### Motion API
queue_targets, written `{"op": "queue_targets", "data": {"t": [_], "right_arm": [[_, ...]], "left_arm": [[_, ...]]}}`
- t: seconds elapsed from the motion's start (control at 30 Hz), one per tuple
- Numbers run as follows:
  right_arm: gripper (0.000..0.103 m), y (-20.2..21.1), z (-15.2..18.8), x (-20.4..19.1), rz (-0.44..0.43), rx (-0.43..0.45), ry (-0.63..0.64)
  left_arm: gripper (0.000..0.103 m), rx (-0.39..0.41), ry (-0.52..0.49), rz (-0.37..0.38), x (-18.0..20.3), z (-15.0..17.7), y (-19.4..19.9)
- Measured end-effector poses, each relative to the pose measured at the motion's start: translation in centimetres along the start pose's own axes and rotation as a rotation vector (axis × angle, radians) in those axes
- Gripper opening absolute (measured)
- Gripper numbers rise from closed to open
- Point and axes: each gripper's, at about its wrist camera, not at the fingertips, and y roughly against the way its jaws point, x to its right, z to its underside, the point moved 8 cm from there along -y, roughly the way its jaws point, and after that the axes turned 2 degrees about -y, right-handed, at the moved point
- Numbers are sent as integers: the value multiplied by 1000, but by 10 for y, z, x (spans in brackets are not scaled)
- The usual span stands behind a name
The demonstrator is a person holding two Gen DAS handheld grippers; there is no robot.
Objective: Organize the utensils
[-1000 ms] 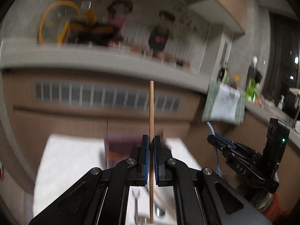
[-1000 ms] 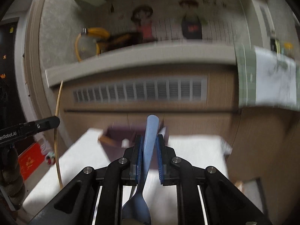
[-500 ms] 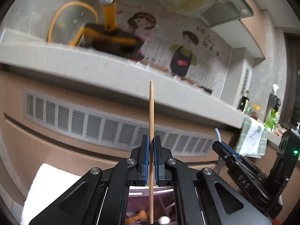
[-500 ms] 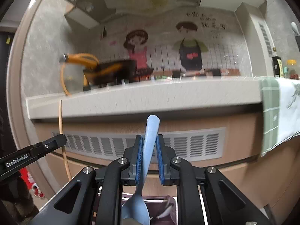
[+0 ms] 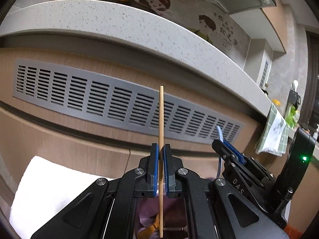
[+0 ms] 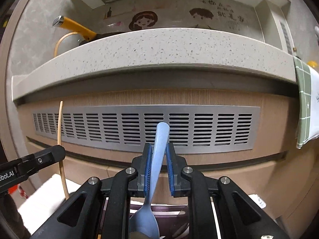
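My left gripper (image 5: 161, 153) is shut on a thin wooden chopstick (image 5: 161, 119) that stands upright between its blue pads. My right gripper (image 6: 158, 153) is shut on a light blue spoon (image 6: 159, 143), handle up and bowl hanging down. Both are held above a purple utensil box (image 6: 159, 209) that stands on a white cloth (image 5: 49, 189); the box also shows in the left wrist view (image 5: 151, 211) with several utensils inside. The right gripper (image 5: 227, 149) appears to the right in the left wrist view, the left gripper (image 6: 57, 151) to the left in the right wrist view.
A wooden cabinet front with a grey vent grille (image 6: 143, 125) faces me closely. A speckled countertop (image 6: 159, 47) overhangs it, with a pan with a yellow handle (image 6: 75, 27) on top. A green checked towel (image 6: 307, 99) hangs at the right.
Both grippers have moved forward toward the cabinet and stand over the purple box. The chopstick and the spoon stay held as before.
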Motion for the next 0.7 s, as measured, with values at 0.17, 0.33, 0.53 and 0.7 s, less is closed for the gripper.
{"op": "queue_targets", "data": {"t": [0.17, 0.33, 0.53, 0.7], "right_arm": [[14, 2, 11, 4, -25, -24, -7], [15, 6, 22, 12, -80, -84, -44], [15, 35, 23, 18, -96, -94, -45], [16, 48, 43, 19, -163, -206, -88]], "left_arm": [[7, -36, 2, 7, 2, 15, 0], [7, -78, 19, 5, -2, 25, 3], [8, -82, 8, 1, 3, 28, 24], [8, -85, 18, 2, 8, 31, 42]]}}
